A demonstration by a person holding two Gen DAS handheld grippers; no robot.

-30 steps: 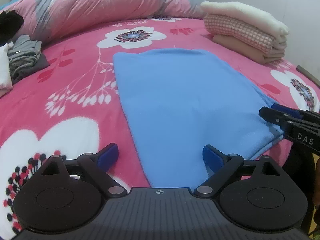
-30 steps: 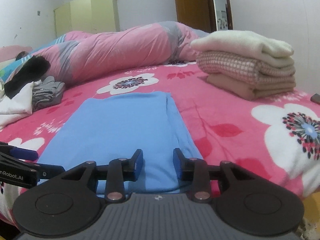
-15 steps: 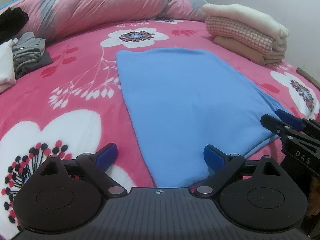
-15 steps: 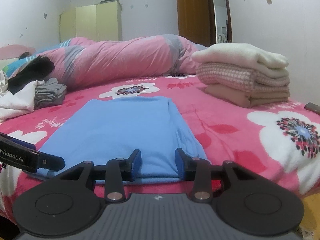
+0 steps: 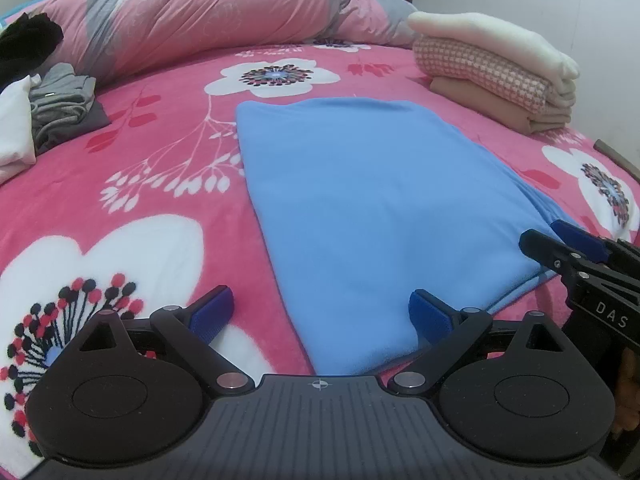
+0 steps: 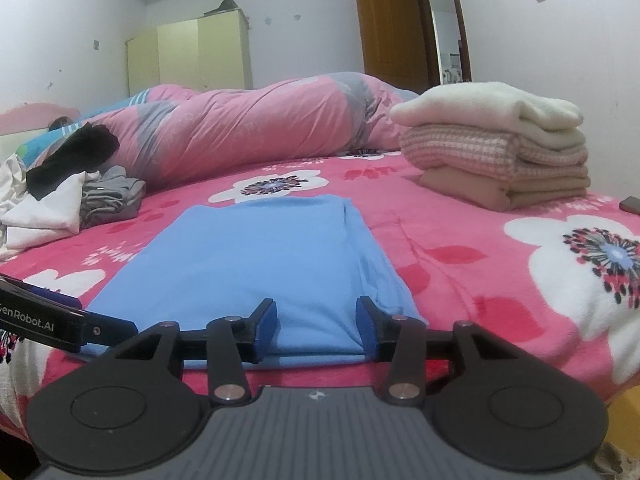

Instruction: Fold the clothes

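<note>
Blue garment (image 5: 372, 216), folded long at frame centre, is now faced lower and nearer by left gripper (image 5: 322, 314) and right gripper (image 6: 316, 322), both spread empty at its near hem.

Folded garment (image 5: 372, 208) flat on the bed (image 5: 168, 128) at its near edge, stack of folded clothes (image 5: 496, 76) toward the far right corner, loose clothes pile (image 5: 48, 108) at the left edge, rolled quilt (image 5: 208, 12) along the far edge.
</note>
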